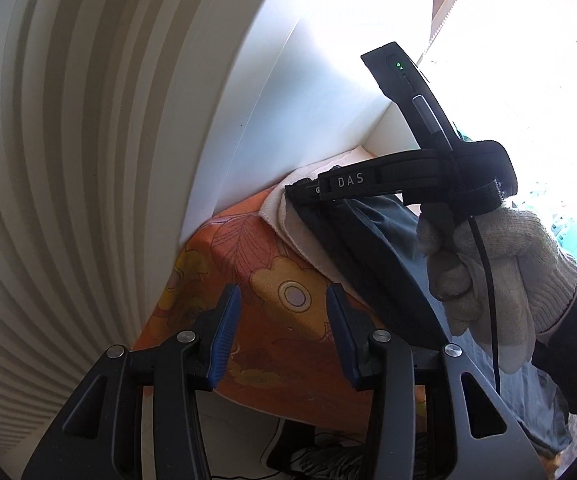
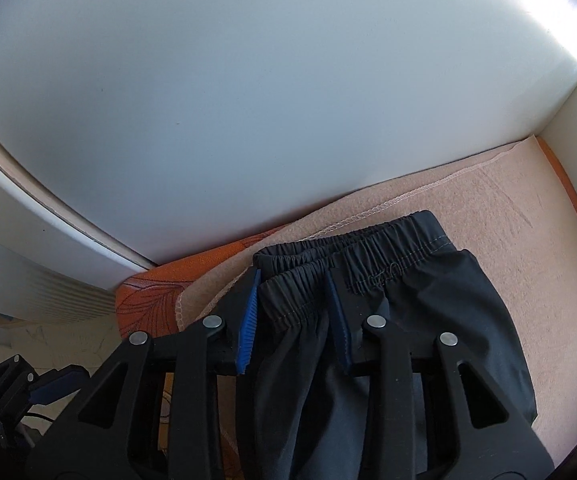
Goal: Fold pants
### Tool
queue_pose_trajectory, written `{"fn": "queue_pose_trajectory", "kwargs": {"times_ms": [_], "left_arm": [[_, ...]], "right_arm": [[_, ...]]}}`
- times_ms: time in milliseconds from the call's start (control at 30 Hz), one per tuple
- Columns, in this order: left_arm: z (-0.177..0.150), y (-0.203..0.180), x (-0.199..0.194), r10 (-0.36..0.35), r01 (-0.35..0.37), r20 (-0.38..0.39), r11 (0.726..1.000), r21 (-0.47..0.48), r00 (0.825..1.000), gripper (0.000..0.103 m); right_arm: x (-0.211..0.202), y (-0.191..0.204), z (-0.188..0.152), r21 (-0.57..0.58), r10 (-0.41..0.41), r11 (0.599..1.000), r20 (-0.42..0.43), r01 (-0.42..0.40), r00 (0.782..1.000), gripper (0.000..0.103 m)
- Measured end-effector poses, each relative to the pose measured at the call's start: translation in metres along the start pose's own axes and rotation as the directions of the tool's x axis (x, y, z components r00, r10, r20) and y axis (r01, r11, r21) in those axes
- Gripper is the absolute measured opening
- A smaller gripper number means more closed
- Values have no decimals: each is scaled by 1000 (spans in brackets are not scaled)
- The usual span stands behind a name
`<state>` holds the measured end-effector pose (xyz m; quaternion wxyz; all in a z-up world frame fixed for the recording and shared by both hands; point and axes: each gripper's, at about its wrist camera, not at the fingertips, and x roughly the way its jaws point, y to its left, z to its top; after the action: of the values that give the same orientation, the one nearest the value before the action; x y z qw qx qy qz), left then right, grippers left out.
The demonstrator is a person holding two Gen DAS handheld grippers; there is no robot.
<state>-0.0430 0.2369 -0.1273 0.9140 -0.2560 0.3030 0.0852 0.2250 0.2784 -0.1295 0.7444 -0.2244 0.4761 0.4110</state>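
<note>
Right gripper (image 2: 292, 312) sat low over the pants (image 2: 408, 300), jaws spread and straddling the bunched elastic waistband (image 2: 352, 248) at its left end; fabric ran between the blue pads (image 2: 248, 320), but clamping wasn't visible, so likely not gripped. Pants were dark, lying on a pale pink towel (image 2: 488, 200) spread over an orange floral cover (image 2: 148, 296) on the counter. White wall (image 2: 248, 100) ran right behind the waistband, close to the towel edge, with a side wall boxing in the far right corner. Left gripper (image 1: 284, 332) hovered off the counter's corner above the floral cover, jaws wide with nothing between them. From its view, the right gripper's body and the white-gloved right hand (image 1: 500, 268) blocked most of the pants. Ribbed white panel (image 1: 68, 160) stood at left.
</note>
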Motion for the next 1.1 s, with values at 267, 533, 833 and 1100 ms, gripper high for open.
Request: {"fn": "queue_pose_trajectory", "kwargs": {"times_ms": [267, 533, 833, 1100], "left_arm": [[9, -33, 24, -97, 97, -14, 994, 46, 995, 43], [23, -73, 54, -225, 228, -65, 973, 46, 972, 63], [17, -103, 86, -179, 188, -104, 978, 91, 978, 65], [14, -103, 92, -231, 236, -57, 965, 116, 971, 15]], "right_arm": [[-34, -57, -15, 221, 187, 954, 97, -204, 978, 16], [-72, -78, -23, 249, 186, 942, 171, -225, 967, 16], [-106, -85, -22, 245, 154, 947, 220, -208, 963, 16], [-149, -101, -42, 286, 129, 932, 316, -224, 940, 16]]}}
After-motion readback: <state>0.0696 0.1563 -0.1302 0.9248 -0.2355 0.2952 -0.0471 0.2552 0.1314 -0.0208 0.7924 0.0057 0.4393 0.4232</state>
